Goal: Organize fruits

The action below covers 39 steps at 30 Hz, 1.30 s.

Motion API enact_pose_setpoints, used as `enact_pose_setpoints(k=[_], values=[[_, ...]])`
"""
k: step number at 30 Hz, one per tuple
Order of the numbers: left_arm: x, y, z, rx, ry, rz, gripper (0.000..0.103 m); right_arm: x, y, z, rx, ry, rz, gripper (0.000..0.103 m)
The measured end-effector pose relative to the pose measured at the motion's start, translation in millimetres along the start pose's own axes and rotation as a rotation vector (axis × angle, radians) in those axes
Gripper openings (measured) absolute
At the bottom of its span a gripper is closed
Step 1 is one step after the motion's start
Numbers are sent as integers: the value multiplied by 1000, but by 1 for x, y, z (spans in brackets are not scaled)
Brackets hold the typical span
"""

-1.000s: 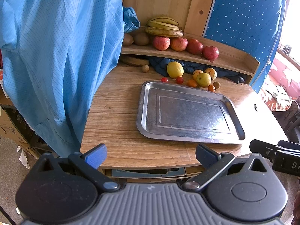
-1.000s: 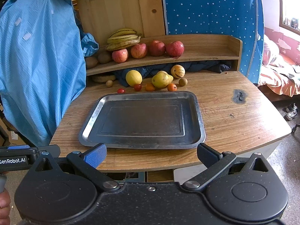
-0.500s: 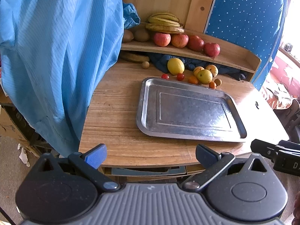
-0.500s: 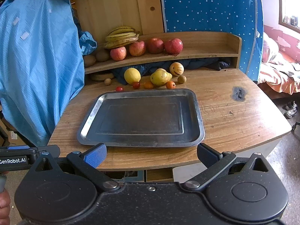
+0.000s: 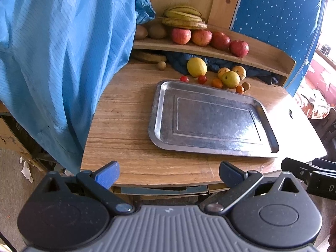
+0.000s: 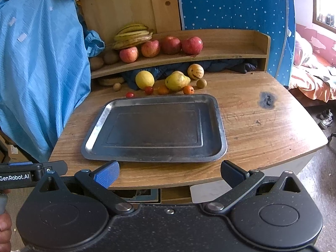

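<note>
steel tray (image 6: 212,113), rectangular with rounded corners and a raised rim, lies bare on the wood-grain table (image 6: 262,130); its stamped inner panel looks dull and dark in the right wrist view and mottled, shiny in the left wrist view. fruit sits along the tray's 12 o'clock edge: a smooth yellow lemon (image 6: 144,79), a lumpy yellow-green pear (image 6: 175,81), a pale striped round melon (image 6: 195,71), two small glossy red tomatoes (image 6: 148,90), two small oranges (image 6: 188,89) and a brown kiwi-like ball (image 6: 201,83). on the curved wooden shelf (image 6: 231,52) above, four red apples (image 6: 171,45) stand in a row, with a spotted bunch of bananas (image 6: 133,35) at their 10 o'clock. a crinkled blue striped cloth (image 6: 40,67) hangs at 9 o'clock of the table; a blue panel with white dots (image 6: 231,4) stands behind the shelf. a dark burn-like mark (image 6: 267,101) stains the table at 3 o'clock of the tray. left gripper (image 5: 168,173) and right gripper (image 6: 169,173) are both spread wide and hold nothing, blue-padded fingers at the table's near edge. white lettering "genrobot.ai" shows on the left gripper's side in the right wrist view.
</note>
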<state>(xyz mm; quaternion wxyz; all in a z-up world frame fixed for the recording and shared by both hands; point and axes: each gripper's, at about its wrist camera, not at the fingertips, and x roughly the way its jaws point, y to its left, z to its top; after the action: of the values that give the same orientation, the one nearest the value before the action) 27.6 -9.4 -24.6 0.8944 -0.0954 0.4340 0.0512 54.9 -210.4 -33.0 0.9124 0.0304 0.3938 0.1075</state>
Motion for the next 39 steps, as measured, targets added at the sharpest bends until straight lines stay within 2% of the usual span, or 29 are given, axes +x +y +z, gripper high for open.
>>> enact_pose_setpoints(k=[13,25,33,39], values=[[28,-14,11,-24,69,47,102,30,-15,8,-1,72,29,102],[63,-42,37,-78,99,75,102,65,-41,40,-49,110,79,102],[85,-67,51,-114,112,97,102,91,-67,61,-80,130,103,102],[95,-90,63,-125,92,92,102,102,-88,72,-100,137,123,102]])
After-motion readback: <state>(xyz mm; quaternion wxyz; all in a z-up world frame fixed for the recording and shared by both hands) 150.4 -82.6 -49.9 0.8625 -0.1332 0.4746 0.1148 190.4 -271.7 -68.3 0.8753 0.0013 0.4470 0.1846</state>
